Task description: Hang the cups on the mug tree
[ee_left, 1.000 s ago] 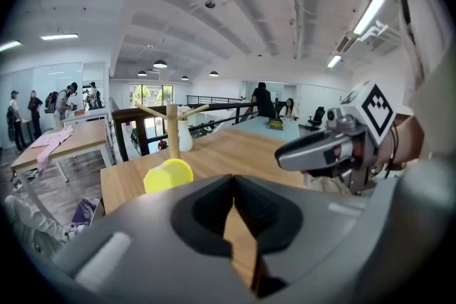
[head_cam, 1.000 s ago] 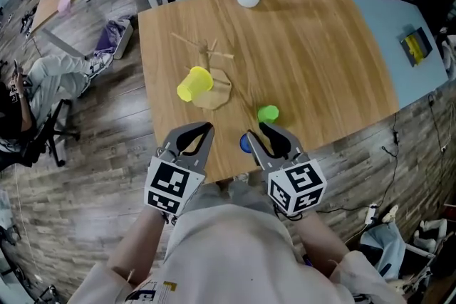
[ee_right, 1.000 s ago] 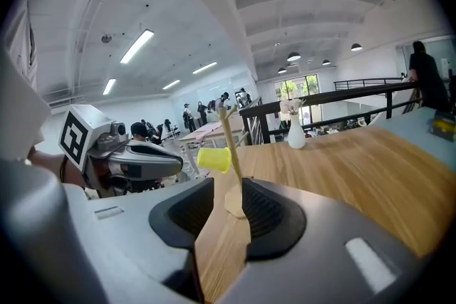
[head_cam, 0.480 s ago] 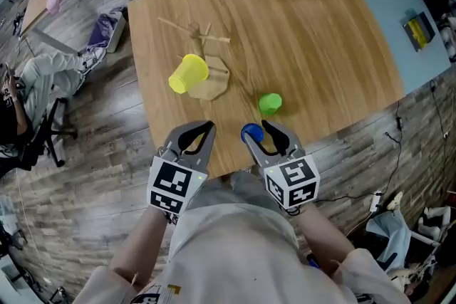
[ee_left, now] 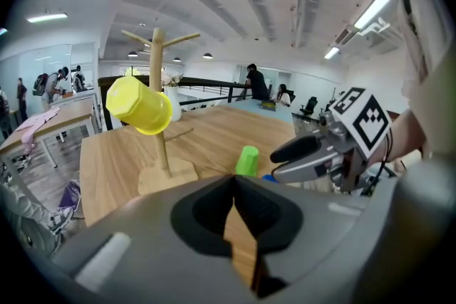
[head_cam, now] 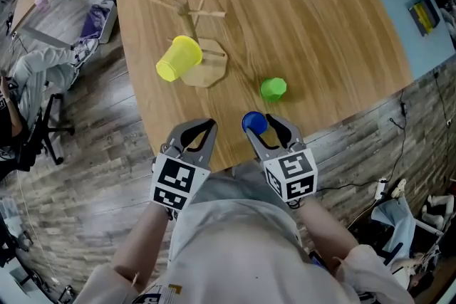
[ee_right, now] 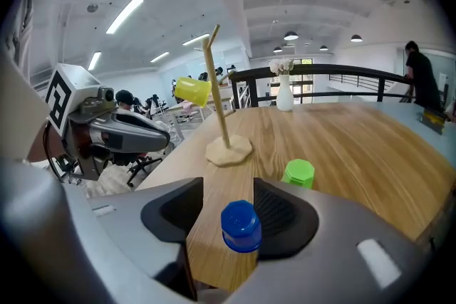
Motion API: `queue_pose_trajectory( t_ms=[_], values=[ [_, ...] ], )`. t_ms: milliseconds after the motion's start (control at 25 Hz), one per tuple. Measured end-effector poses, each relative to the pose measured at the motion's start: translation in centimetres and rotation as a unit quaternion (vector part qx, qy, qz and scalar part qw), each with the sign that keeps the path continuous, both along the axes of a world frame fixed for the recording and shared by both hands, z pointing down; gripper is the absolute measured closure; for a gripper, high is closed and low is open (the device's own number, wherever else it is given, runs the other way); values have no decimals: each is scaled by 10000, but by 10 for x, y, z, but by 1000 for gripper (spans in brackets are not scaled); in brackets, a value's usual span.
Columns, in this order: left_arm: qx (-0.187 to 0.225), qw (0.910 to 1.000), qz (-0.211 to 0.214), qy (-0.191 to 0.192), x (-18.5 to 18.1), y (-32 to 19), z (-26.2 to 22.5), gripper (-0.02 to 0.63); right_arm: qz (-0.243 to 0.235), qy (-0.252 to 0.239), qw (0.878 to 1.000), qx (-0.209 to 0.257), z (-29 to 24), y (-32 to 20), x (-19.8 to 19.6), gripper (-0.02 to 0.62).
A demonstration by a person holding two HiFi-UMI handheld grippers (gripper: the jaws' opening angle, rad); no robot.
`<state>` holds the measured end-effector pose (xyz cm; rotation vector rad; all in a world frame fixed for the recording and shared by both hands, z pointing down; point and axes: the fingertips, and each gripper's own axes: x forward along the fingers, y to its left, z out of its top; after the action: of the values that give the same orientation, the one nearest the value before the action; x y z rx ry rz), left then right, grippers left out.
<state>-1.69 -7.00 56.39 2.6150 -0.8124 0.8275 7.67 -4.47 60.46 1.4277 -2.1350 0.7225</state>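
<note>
Widening just now, R claw (ee_right: 226, 185) straddles upside-down blue cup (ee_right: 241, 226), prob. untouched; L claw (ee_left: 234, 178) closed, empty.

Wood-grain table (head_cam: 320, 25); glossy plastic blue cup (head_cam: 254, 122).

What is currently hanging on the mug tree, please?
Only the yellow cup hangs on the mug tree; its other pegs are bare. The cup hides the peg that carries it.
</note>
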Motion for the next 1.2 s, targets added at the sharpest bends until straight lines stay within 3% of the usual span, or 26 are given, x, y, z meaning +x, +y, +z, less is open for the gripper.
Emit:
queue_pose_trajectory(
  t_ms=[320, 640, 1000, 1200],
  values=[
    [-185, 9996, 217, -69, 12, 3, 41, 603, 89, 159, 9997, -162, 40, -2, 9, 350],
    [-353, 9992, 175, -90, 5, 1, 66, 603, 38, 226, 9990, -378, 69, 1, 6, 341],
    [-452, 9989, 63, -141, -3, 5, 76, 603, -24, 385, 9984, -417, 77, 1, 7, 347],
    [-440, 9989, 100, -149, -3, 11, 65, 603, 139, 241, 9987, -429, 69, 6, 9, 350]
  ],
)
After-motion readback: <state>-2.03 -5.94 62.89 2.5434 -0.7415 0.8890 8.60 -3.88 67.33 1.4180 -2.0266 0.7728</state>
